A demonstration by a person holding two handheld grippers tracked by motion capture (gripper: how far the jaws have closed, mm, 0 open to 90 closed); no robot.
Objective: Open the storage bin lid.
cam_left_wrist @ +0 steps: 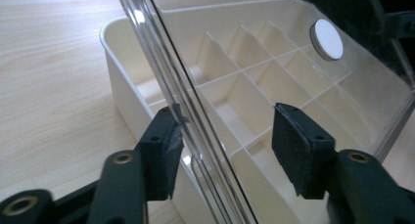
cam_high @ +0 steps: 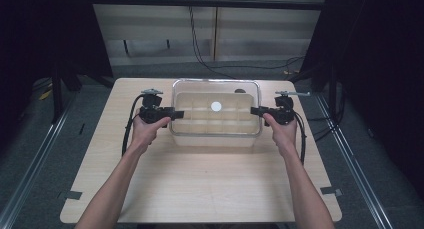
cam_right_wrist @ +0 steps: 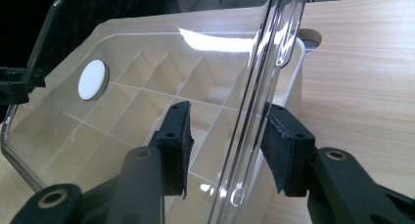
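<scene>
A cream divided box (cam_high: 215, 140) stands at the far middle of the table, with a clear lid (cam_high: 200, 89) over it. The lid carries a white round disc (cam_high: 216, 106). My left gripper (cam_high: 175, 114) reaches in at the lid's left end and my right gripper (cam_high: 252, 110) at its right end. In the left gripper view the lid's rim (cam_left_wrist: 161, 72) runs between the pads of my left gripper (cam_left_wrist: 227, 145), close to one pad (cam_left_wrist: 164, 150), with a gap to the other. In the right gripper view the rim (cam_right_wrist: 254, 116) likewise passes between my right gripper (cam_right_wrist: 225, 145) pads, nearer one pad (cam_right_wrist: 284, 150).
The light wooden table (cam_high: 210, 184) has bare room in front of the box. A round hole (cam_right_wrist: 311, 36) is cut in the tabletop just behind the box. Cables hang at the back wall and dark curtains stand at both sides.
</scene>
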